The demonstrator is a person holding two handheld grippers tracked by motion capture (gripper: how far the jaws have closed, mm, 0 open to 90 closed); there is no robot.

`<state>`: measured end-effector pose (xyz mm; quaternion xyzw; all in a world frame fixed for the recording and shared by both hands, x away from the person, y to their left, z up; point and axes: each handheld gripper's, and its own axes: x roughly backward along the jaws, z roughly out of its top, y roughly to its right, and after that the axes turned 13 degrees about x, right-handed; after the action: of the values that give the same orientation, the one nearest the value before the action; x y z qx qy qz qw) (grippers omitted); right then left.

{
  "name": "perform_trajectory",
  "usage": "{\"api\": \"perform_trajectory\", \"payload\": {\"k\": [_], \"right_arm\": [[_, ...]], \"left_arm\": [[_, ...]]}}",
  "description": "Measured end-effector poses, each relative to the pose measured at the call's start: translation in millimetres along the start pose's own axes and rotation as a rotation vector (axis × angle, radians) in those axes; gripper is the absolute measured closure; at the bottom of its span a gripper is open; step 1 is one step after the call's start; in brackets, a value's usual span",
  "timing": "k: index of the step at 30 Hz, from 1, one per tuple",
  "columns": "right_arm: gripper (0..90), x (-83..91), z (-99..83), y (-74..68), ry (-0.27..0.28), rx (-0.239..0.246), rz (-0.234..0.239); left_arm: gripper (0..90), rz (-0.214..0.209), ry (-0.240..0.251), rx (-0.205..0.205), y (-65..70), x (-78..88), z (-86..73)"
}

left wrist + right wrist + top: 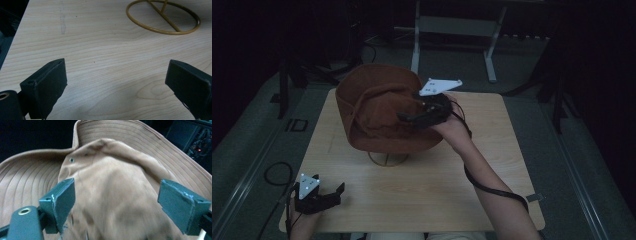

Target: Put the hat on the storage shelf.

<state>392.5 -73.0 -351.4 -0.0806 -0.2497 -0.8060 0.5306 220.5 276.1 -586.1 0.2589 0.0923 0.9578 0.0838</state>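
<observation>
While the brown hat [379, 112] is sitting tilted on its gold wire stand [388, 159] near the far middle of the table [422, 190], the right gripper [414, 116] is hovering over its crown with jaws standing wide apart — in the right gripper view the soft, creased crown [112, 190] is lying between and just beyond them, the stitched brim [27, 182] curling up behind. Nothing is being pinched yet, so the step in hand looks like the approach for a grasp on the hat. Judging from this, the next move is calling for the jaws to sink a little further and close on a fold of the crown, gently enough that the light stand is not dragged or tipped. The left gripper [329, 192] is resting near the table's near left corner, well apart from the hat, its jaws also spread with nothing between them — the stand's round base ring [163, 17] is showing ahead of it. No containers are in sight.
</observation>
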Motion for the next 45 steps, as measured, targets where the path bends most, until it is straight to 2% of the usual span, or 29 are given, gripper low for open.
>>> {"api": "perform_trajectory", "payload": {"k": [8, 10, 11, 20, 25, 28, 31, 36, 40, 42, 45], "right_arm": [[14.5, 43.1, -28.9, -4.2, 0.017, -0.016, -0.008], [14.5, 48.1, -32.6, -5.7, 0.019, -0.018, -0.01], [14.5, 58.0, -40.8, -7.9, 0.022, -0.025, -0.01], [14.6, 90.9, -82.2, -18.7, -0.004, -0.059, -0.031], [15.1, 104.3, -108.8, -24.5, 0.01, -0.088, -0.056], [15.1, 107.3, -124.6, -27.2, -0.006, -0.091, -0.074], [15.0, 107.7, -144.4, -30.4, -0.022, -0.111, -0.063], [14.9, 103.7, -181.2, -37.6, -0.062, -0.158, -0.052], [15.0, 100.5, -210.8, -42.8, -0.072, -0.199, -0.052], [15.0, 98.8, -224.5, -45.6, -0.075, -0.201, -0.064], [15.0, 95.6, -240.7, -50.1, -0.113, -0.209, -0.062]], "left_arm": [[4.3, 0.008, 0.002, 0.002, 1.1, -0.1, -0.6], [4.3, 0.007, 0.001, 0.001, 1.5, 0.3, -1.0], [4.3, 0.008, 0.002, 0.0, 1.5, 0.4, -1.0], [4.3, 0.015, 0.0, 0.002, 1.5, 0.5, -1.3], [4.3, 0.016, 0.004, 0.003, 2.0, 2.1, -1.4], [4.4, 0.016, 0.007, 0.0, 2.7, 2.3, -1.7], [4.3, 0.016, 0.004, -0.005, 2.9, 2.1, -1.7], [4.3, 0.018, 0.005, -0.006, 3.2, 2.0, -1.8], [4.3, 0.012, 0.005, -0.014, 3.9, 1.9, -2.1], [4.3, 0.013, 0.0, -0.017, 3.9, 1.6, -2.2], [4.3, 0.016, 0.005, -0.013, 3.4, 1.8, -2.0]]}}
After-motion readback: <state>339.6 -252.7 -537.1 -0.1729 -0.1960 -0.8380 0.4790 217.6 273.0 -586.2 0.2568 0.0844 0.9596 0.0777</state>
